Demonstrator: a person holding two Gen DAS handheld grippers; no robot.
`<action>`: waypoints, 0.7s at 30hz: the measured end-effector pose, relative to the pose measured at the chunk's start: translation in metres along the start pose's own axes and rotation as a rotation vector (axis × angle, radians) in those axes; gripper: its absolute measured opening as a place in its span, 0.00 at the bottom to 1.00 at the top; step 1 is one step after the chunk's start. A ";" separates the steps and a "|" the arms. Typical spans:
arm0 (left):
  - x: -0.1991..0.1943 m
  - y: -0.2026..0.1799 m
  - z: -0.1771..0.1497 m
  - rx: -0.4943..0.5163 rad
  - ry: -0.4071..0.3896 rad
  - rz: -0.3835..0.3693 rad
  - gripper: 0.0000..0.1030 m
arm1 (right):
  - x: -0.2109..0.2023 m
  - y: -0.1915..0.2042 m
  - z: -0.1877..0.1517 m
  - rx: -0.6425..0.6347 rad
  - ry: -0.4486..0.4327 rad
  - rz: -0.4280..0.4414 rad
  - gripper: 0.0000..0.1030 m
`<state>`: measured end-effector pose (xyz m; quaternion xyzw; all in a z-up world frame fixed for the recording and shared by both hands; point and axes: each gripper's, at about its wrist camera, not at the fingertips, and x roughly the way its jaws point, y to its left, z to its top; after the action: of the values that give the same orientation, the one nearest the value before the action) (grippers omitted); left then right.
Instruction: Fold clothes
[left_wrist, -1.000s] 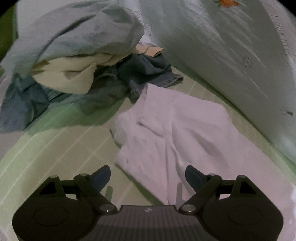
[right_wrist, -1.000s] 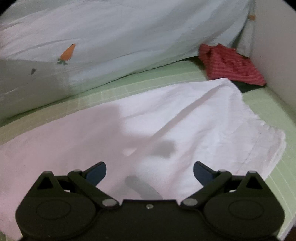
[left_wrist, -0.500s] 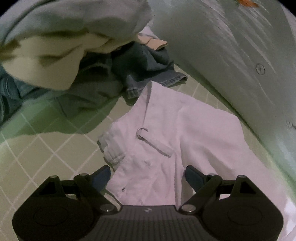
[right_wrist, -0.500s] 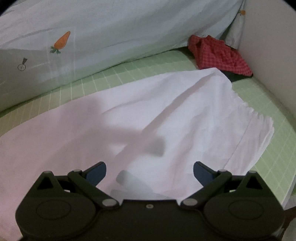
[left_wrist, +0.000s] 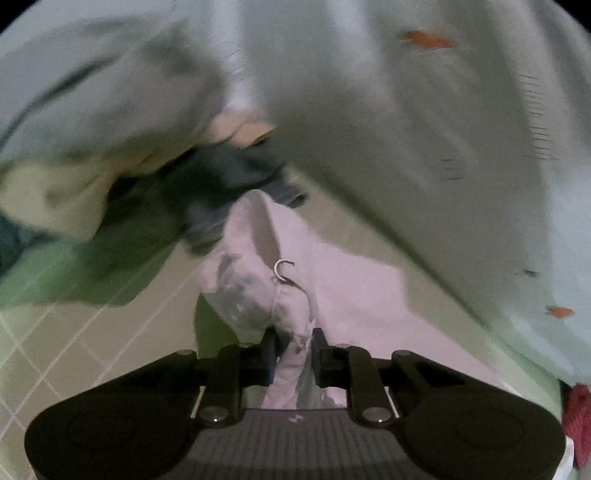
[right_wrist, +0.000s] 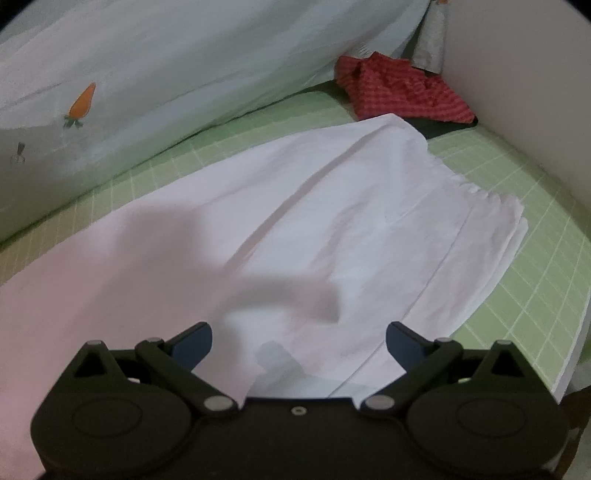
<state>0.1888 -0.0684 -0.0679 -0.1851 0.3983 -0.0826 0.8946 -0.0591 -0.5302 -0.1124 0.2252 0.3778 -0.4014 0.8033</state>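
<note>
The left tongs (left_wrist: 293, 350) are clenched on a bunched fold of a white garment (left_wrist: 354, 291), gathering the cloth at the collar end, where a small metal hook (left_wrist: 283, 268) shows at 12 o'clock from the grip. The garment lies spread over a green checked bed sheet (right_wrist: 524, 192), stretching from the left tongs toward the right tongs (right_wrist: 299, 338), which hang released and wide apart just above the flat cloth, touching nothing. From the right wrist view the garment's pleated far edge (right_wrist: 491, 206) points toward 2 o'clock, near a crumpled red checked garment (right_wrist: 402, 90) lying by a pale wall (right_wrist: 524, 74). A light blanket printed with carrots (right_wrist: 184, 55) is heaped along the 11 o'clock side of the bed. In the blurred left wrist view, a pile of other clothes (left_wrist: 122, 147), grey, cream and dark blue, sits at 10 o'clock, touching the white garment's far end.
</note>
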 end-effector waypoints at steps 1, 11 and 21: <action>-0.007 -0.012 0.001 0.023 -0.013 -0.017 0.19 | 0.000 -0.005 0.002 0.009 -0.004 0.012 0.99; -0.038 -0.161 -0.055 0.216 -0.001 -0.186 0.19 | 0.008 -0.075 0.031 0.087 -0.019 0.093 0.99; -0.001 -0.246 -0.166 0.195 0.217 -0.177 0.49 | 0.038 -0.145 0.065 0.022 -0.023 0.106 0.99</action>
<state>0.0644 -0.3383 -0.0714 -0.1217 0.4646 -0.2188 0.8494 -0.1347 -0.6750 -0.1111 0.2489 0.3517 -0.3649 0.8253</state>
